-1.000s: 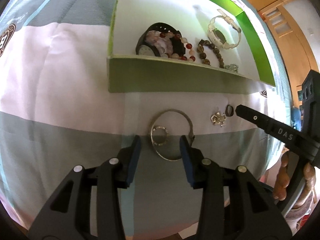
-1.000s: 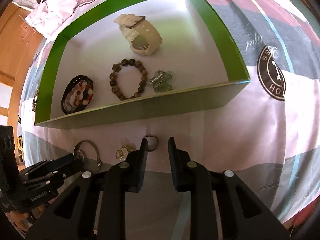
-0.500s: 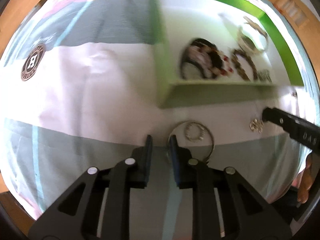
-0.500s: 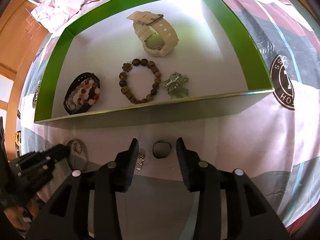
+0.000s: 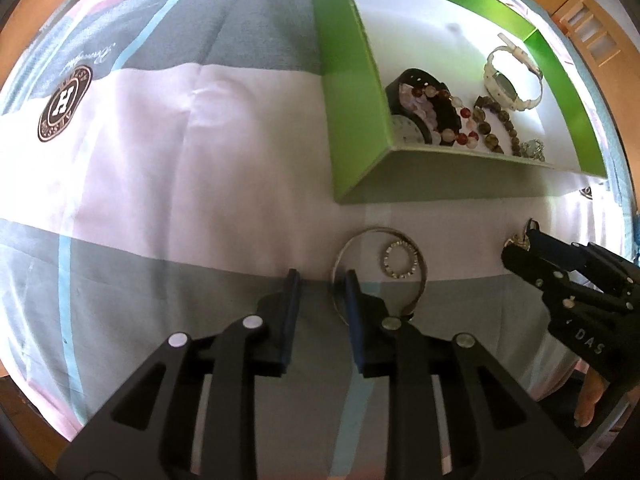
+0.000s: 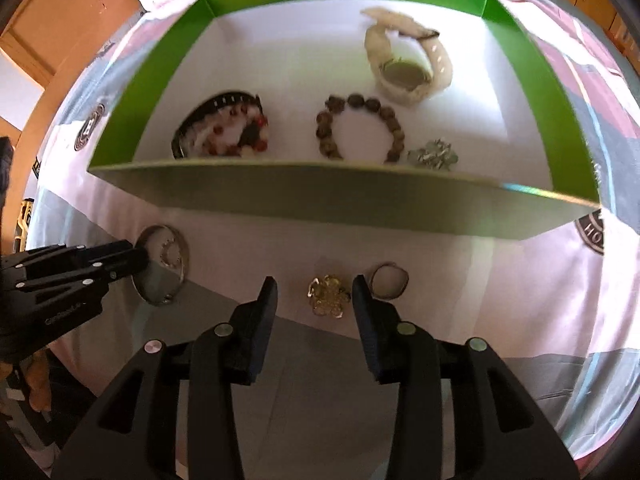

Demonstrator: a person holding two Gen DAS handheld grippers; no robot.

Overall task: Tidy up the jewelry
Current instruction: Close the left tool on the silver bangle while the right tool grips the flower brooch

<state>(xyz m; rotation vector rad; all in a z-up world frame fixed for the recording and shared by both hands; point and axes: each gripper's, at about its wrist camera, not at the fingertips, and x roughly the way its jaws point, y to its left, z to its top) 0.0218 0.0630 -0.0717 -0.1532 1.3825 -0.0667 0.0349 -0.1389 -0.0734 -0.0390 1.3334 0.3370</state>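
Note:
A green box (image 6: 320,196) with a white floor holds a white watch (image 6: 404,68), a brown bead bracelet (image 6: 360,128), a black band with red and white beads (image 6: 224,132) and a silver charm (image 6: 434,155). On the cloth in front lie a silver bangle (image 5: 378,272) with a small beaded ring (image 5: 401,265) inside it, a gold brooch (image 6: 328,295) and a dark ring (image 6: 388,280). My left gripper (image 5: 320,280) is open, its right finger at the bangle's left rim. My right gripper (image 6: 314,288) is open with the brooch between its fingers.
The cloth is striped pink, white and grey with round brown logos (image 5: 64,104). Wooden furniture (image 5: 592,36) shows at the far right. My right gripper also shows in the left wrist view (image 5: 520,252), and my left gripper in the right wrist view (image 6: 138,258).
My right gripper has shifted left and opened wider, from around the dark ring to around the gold brooch. My left gripper moved left, closed narrow, then reopened somewhat at the bangle's left rim.

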